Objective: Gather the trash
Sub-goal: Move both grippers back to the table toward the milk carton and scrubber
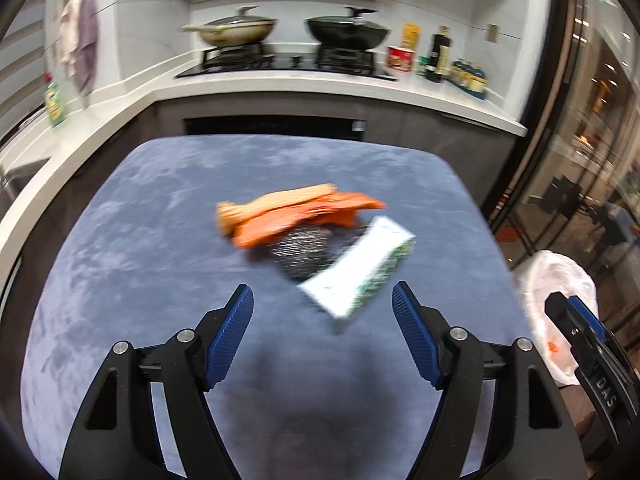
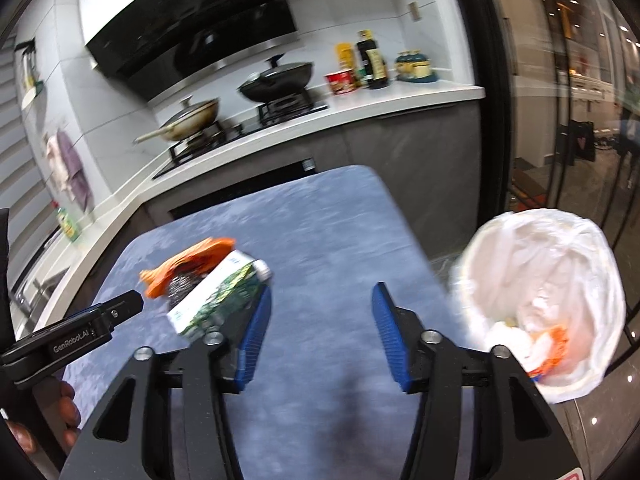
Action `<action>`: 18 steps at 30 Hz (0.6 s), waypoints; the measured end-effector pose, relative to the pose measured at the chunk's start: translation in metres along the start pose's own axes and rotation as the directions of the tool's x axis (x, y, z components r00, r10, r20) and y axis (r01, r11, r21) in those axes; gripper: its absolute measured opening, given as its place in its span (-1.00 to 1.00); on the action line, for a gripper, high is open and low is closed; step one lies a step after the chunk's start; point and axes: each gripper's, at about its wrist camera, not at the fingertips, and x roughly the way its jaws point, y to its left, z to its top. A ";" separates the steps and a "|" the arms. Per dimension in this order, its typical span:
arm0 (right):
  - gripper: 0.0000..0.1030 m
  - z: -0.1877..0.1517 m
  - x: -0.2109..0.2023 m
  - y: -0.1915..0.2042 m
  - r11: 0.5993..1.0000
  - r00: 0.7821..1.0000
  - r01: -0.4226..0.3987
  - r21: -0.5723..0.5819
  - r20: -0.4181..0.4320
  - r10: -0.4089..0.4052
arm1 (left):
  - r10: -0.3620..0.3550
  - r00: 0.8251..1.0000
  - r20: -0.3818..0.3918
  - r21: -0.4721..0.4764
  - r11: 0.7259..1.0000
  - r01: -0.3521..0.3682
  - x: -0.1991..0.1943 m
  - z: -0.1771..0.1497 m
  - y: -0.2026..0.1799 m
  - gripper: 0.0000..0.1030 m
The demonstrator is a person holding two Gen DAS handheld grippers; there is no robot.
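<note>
Blue-covered table [image 2: 320, 232] first, then the white-lined bin [image 2: 540, 292] off its right edge with orange and white scraps inside. Trash pile mid-table: green-white carton [image 1: 360, 276], orange wrapper [image 1: 296, 216], steel scourer [image 1: 296, 248]. Left gripper [image 1: 322, 312] reads "GenRobot.AI"; it and the right gripper [image 2: 320, 320] gape, holding nothing.

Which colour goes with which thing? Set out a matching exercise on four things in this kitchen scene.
Things:
1. wrapper
2. carton
3. tablecloth
4. wok

Colours:
A. blue-grey
B. black
C. orange
D. white and green

Pairs: 1-C, 2-D, 3-A, 4-B
</note>
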 end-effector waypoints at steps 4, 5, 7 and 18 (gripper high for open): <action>0.17 -0.010 0.016 0.036 0.999 0.999 -0.034 -0.039 -0.032 0.033 | 0.038 0.999 -0.015 -0.051 0.998 -0.039 0.004 -0.004 0.040 0.33; 0.20 -0.012 0.020 0.044 0.998 0.999 -0.041 -0.046 -0.038 0.039 | 0.046 0.999 -0.018 -0.062 0.997 -0.047 0.005 -0.004 0.050 0.33; 0.31 -0.018 0.030 0.062 0.997 0.997 -0.058 -0.060 -0.053 0.054 | 0.060 0.998 -0.024 -0.082 0.995 -0.062 0.007 -0.006 0.068 0.33; 0.61 -0.044 0.088 0.138 0.997 0.996 0.006 -0.083 -0.090 -0.013 | 0.097 0.994 -0.040 -0.163 0.981 -0.102 0.012 -0.011 0.134 0.39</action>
